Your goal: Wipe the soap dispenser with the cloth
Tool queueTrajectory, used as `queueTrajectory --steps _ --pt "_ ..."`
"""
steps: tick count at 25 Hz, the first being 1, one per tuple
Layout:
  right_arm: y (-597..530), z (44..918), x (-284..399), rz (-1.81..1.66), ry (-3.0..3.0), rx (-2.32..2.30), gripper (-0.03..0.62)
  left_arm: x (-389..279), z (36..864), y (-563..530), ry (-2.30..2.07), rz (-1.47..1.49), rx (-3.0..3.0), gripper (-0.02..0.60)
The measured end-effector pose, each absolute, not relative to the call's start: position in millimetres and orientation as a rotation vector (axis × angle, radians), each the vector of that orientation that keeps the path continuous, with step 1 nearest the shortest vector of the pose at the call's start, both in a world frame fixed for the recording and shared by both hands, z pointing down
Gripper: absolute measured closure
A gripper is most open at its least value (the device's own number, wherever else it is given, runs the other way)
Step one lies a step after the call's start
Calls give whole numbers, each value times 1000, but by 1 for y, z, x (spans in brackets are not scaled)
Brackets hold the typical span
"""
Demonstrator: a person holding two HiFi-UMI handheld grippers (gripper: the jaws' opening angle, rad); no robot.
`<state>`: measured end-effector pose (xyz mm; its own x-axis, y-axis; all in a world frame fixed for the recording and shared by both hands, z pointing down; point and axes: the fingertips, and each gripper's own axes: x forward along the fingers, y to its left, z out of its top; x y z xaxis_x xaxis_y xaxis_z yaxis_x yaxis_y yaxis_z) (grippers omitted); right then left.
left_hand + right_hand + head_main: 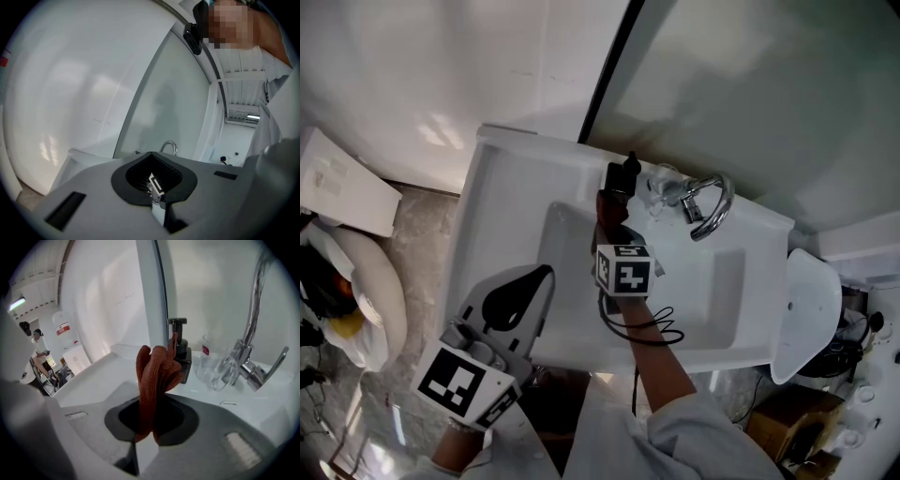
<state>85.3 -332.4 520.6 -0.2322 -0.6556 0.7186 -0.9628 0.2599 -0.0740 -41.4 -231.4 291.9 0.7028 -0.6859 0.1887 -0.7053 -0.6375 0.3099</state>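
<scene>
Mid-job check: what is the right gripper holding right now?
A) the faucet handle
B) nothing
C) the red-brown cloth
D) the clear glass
C: in the right gripper view, the right gripper is shut on the cloth, which bunches up out of its jaws just in front of the black soap dispenser.

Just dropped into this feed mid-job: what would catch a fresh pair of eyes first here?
The rust-red cloth, bunched upright in the shut right claw, stands out against the white sink. It is held at the dark soap dispenser on the back rim, seemingly touching it. Beside that stand a clear glass and the chrome faucet. The left claw is shut on nothing, near the sink's front left edge.
</scene>
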Motion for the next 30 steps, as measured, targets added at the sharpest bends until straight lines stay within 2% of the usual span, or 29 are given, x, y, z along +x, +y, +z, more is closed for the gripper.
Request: queueTrajectory --steps 15,22,30 --pt "-359 383 100 115 -1977 1641 539 -31 285 -228 -1054 62 2572 577" --pt "-383 370 112 66 -1896 1690 539 -30 286 -226 -1059 62 2575 577" --pt "-394 405 107 12 -1806 1580 539 -32 284 -226 -1068 53 2577 577"
